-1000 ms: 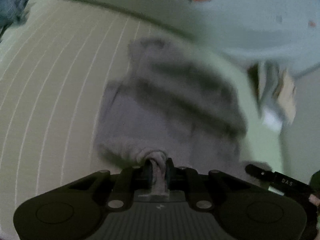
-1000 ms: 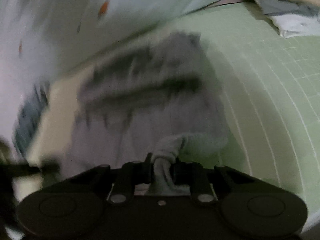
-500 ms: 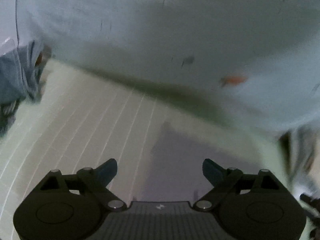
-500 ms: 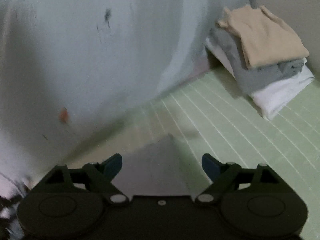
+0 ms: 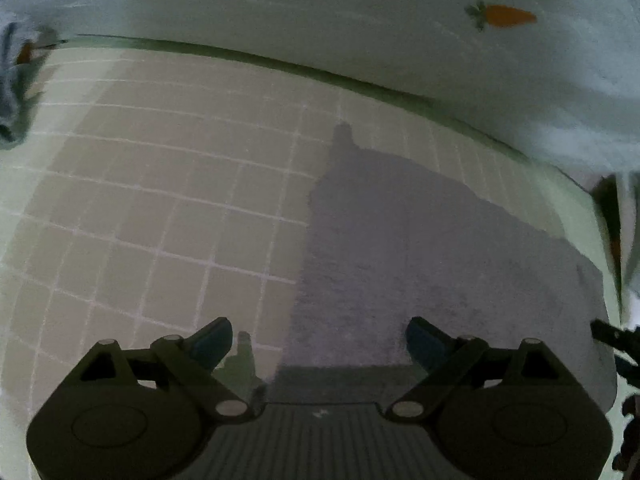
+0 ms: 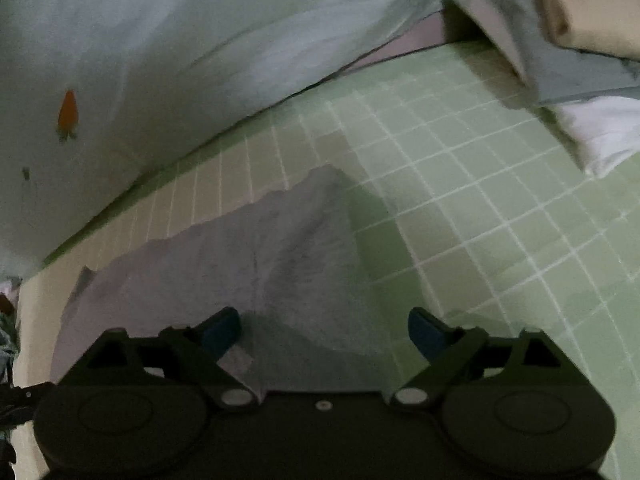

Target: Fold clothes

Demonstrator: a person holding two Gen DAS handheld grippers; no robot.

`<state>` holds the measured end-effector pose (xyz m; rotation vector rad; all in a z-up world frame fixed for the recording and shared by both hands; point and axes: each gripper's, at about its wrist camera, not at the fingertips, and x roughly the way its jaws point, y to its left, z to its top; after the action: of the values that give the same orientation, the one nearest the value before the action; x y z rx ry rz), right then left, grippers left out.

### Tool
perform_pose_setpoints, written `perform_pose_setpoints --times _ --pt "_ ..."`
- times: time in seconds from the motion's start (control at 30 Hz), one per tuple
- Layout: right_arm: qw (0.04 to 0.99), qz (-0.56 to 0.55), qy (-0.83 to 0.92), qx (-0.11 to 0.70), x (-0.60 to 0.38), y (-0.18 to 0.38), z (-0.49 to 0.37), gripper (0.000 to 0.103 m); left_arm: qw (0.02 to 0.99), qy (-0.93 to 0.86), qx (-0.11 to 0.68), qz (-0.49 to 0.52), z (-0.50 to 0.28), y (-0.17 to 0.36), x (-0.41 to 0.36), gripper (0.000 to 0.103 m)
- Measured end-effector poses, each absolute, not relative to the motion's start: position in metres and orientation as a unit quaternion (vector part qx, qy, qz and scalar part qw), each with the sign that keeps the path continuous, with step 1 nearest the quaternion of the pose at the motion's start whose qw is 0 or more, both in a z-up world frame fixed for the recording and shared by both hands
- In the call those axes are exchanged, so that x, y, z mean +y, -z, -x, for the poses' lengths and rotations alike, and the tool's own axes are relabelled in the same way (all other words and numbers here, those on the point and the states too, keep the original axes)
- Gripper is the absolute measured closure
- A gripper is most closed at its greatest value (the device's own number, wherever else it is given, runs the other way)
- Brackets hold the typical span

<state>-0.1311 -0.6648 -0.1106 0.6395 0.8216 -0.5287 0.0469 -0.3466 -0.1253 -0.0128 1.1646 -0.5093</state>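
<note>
A grey garment (image 5: 420, 248) lies flat on the green grid mat (image 5: 160, 200), with a small tab sticking out at its far corner. My left gripper (image 5: 318, 340) hovers over its near left edge. Its jaws are opening, and nothing is pinched between the blue fingertips (image 5: 212, 340). In the right wrist view the same grey garment (image 6: 240, 264) spreads to the left, its right edge slightly ridged. My right gripper (image 6: 324, 330) hangs over that near right edge. Its jaws are also opening and hold no cloth.
A pale sheet with carrot prints (image 5: 500, 16) (image 6: 68, 114) borders the far side of the mat. A stack of folded clothes (image 6: 580, 40), beige over grey over white, sits at the far right. Bluish cloth (image 5: 12, 88) lies at the far left.
A second ago each gripper was shut on a bunch of the grey cloth. Both have let go and opened wide, and the garment now lies flat on the mat.
</note>
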Motion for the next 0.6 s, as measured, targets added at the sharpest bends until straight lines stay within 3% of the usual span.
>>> perform_pose_setpoints --times 0.6 --pt "0.816 -0.367 0.217 0.389 -0.679 0.133 0.107 0.0 0.779 0.264 0.568 0.01 -0.066 0.146 -0.378 0.0"
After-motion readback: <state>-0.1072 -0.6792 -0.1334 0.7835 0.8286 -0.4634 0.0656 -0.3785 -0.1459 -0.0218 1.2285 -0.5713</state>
